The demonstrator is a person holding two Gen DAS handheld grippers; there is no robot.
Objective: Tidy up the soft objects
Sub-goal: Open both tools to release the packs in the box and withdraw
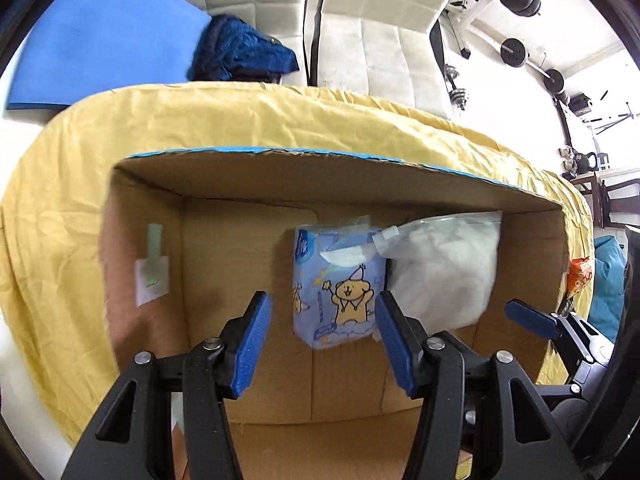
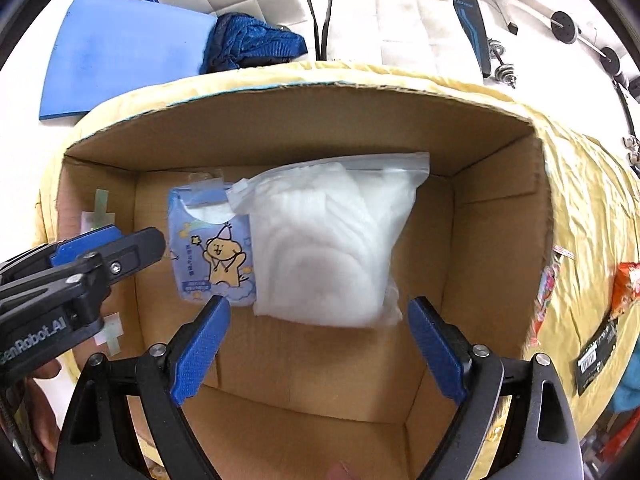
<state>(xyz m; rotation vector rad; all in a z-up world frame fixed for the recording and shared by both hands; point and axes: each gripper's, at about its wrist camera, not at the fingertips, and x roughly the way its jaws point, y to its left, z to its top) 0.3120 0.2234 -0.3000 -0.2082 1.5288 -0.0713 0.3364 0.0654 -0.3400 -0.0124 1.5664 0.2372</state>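
An open cardboard box (image 1: 280,176) (image 2: 496,216) stands on a yellow cloth. Inside lie a blue tissue pack with a cartoon bear (image 1: 340,292) (image 2: 212,256) and, to its right and touching it, a clear zip bag of white wadding (image 1: 440,272) (image 2: 332,240). My left gripper (image 1: 320,344) is open and empty above the box, in front of the tissue pack; it also shows at the left of the right wrist view (image 2: 108,248). My right gripper (image 2: 316,352) is open and empty above the box, just in front of the zip bag; one of its fingers (image 1: 532,320) shows in the left wrist view.
A yellow cloth (image 1: 240,120) (image 2: 592,208) covers the table. Orange snack packs (image 2: 624,284) and a dark pack (image 2: 596,356) lie on it right of the box. Behind are a blue knit garment (image 1: 240,52) (image 2: 252,40), a blue mat (image 2: 120,52), white chairs (image 1: 384,48) and dumbbells (image 2: 500,64).
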